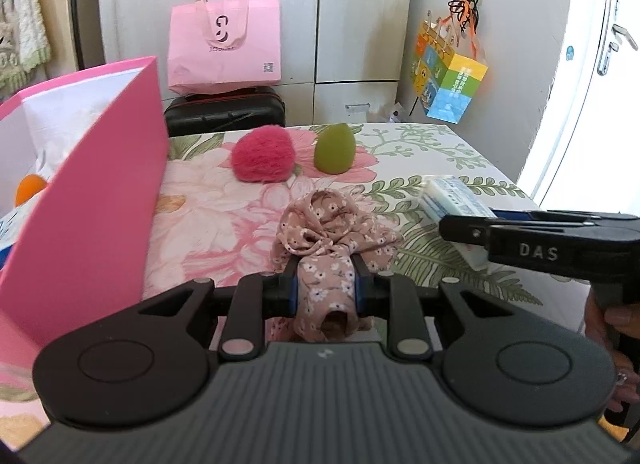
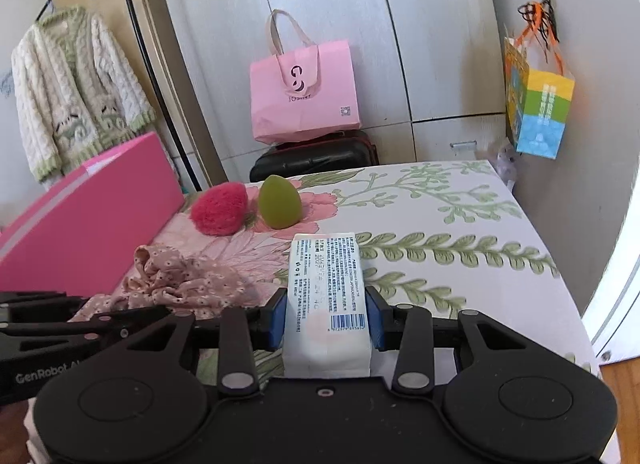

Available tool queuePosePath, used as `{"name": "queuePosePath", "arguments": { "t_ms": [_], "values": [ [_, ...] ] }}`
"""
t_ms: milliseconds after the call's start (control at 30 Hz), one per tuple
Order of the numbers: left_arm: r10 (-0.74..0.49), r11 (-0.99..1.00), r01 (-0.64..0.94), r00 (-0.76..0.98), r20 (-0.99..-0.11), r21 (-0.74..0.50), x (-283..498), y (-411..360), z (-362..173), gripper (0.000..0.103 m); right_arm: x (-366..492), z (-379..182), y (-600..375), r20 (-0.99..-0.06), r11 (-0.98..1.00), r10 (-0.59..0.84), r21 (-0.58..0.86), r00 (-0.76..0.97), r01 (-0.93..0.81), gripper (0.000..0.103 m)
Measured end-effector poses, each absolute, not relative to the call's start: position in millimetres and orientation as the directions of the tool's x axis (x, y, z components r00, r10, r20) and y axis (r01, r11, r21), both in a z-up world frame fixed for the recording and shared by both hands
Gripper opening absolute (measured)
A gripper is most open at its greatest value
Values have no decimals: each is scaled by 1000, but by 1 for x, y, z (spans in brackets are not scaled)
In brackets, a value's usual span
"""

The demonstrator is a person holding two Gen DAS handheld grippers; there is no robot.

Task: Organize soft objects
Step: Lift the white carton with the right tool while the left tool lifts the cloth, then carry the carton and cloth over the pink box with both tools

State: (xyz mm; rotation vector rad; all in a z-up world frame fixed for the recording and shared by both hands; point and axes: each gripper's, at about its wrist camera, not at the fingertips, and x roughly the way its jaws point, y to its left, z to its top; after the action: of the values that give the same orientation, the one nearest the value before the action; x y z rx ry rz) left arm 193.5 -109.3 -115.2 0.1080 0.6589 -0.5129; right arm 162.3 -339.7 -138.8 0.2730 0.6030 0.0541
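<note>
My left gripper (image 1: pixel 325 284) is shut on a pink floral cloth (image 1: pixel 330 232), bunched just above the floral table (image 1: pixel 440 151). My right gripper (image 2: pixel 327 316) is shut on a white tissue pack (image 2: pixel 326 280) with printed text and a barcode. The right gripper and its pack also show at the right of the left wrist view (image 1: pixel 464 229). The cloth shows at the left in the right wrist view (image 2: pixel 188 280). A fuzzy red ball (image 1: pixel 262 157) and a green egg-shaped sponge (image 1: pixel 334 147) sit at the table's far side. An open pink box (image 1: pixel 84 199) stands left, with an orange object (image 1: pixel 30 187) inside.
A pink tote bag (image 1: pixel 224 47) rests on a black suitcase (image 1: pixel 226 111) behind the table, before white cabinets. A colourful paper bag (image 1: pixel 450 79) hangs on the right wall. A white door (image 1: pixel 592 83) is at the right. A knitted cardigan (image 2: pixel 76 91) hangs at the left.
</note>
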Motion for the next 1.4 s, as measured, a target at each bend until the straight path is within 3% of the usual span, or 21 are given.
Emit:
{"name": "queuePosePath", "arguments": {
  "t_ms": [400,867,1400],
  "values": [
    [-447,868,476,619,-646,-144,165,-70,-105,23,127,-133,-310,-573,972,148,235,806,-11,45],
    [-431,871,469,589,-683,-146,139,-25,-80,23,100,-112,-283,-596,918,375,347,710,-194,45],
    [-402,870,469,503,-765,-149,126,46,-41,23,99,-58,-249,-625,842,538,366,566,-397,45]
  ]
}}
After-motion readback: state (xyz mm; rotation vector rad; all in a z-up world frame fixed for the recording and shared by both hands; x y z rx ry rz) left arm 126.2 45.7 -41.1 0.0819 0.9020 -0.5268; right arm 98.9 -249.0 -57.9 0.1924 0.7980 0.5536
